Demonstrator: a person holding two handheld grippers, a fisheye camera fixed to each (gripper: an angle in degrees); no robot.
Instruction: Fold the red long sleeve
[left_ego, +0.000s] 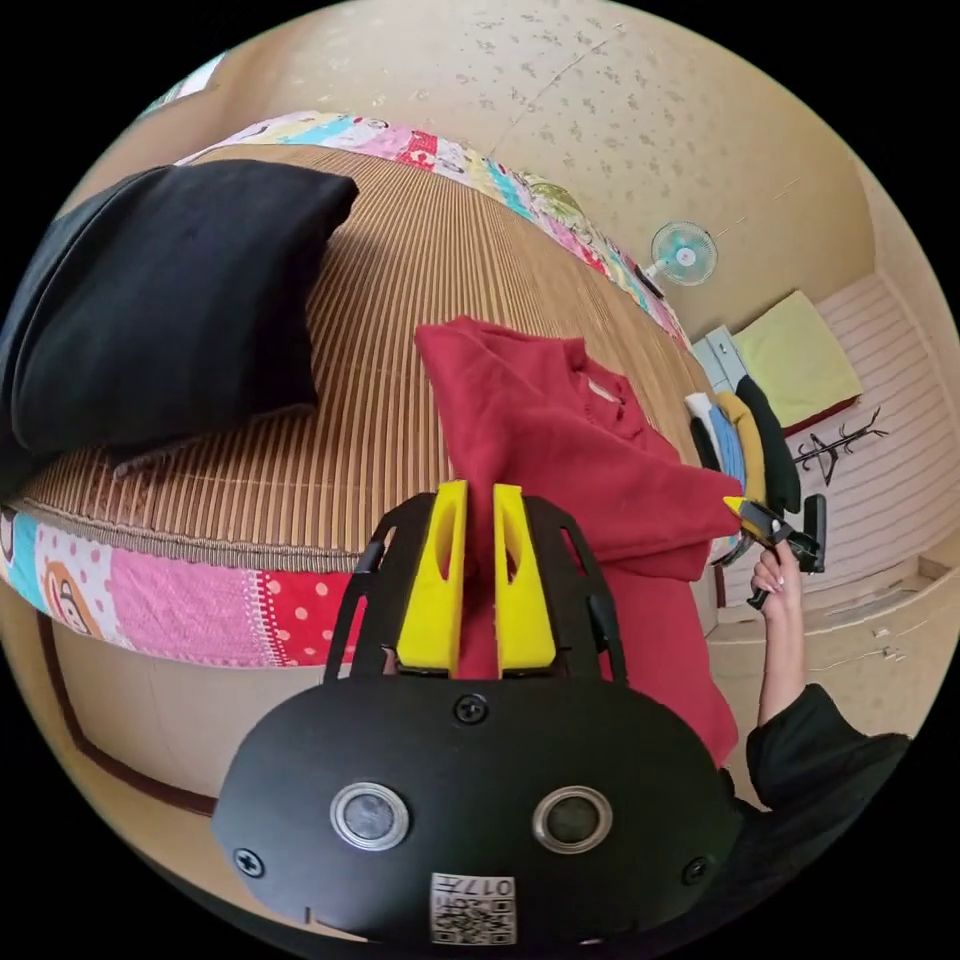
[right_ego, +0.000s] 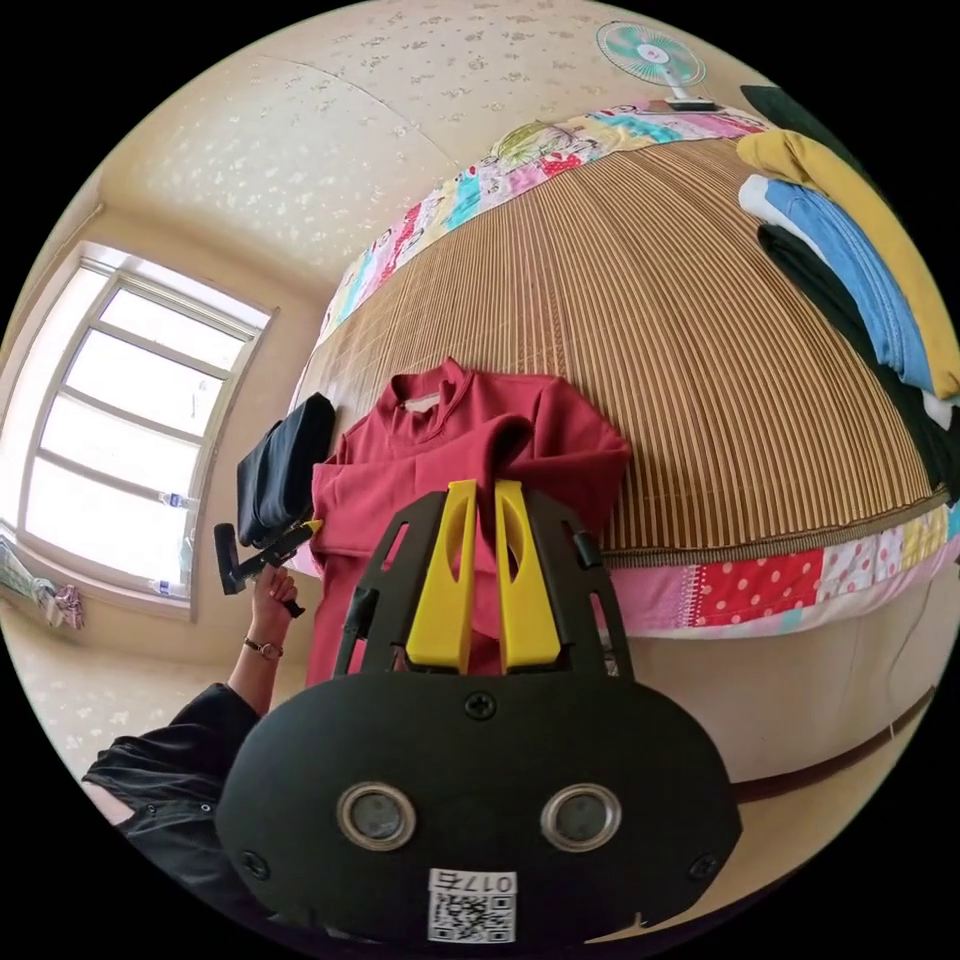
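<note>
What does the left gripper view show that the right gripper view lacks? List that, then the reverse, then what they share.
Left gripper view: a coat rack and a yellow-green mat by the far wall. Right gripper view: a window and a bracelet on the person's wrist. Shared: the red long sleeve on the striped bed mat, pinched by the left gripper and right gripper, plus the black pillow, the fan and the stack of folded clothes.

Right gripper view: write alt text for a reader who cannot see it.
The right gripper, yellow jaws nearly closed, pinches a red long sleeve lying on a striped bed mat, its lower part hanging over the bed edge. The left gripper grips the shirt's far side.
</note>
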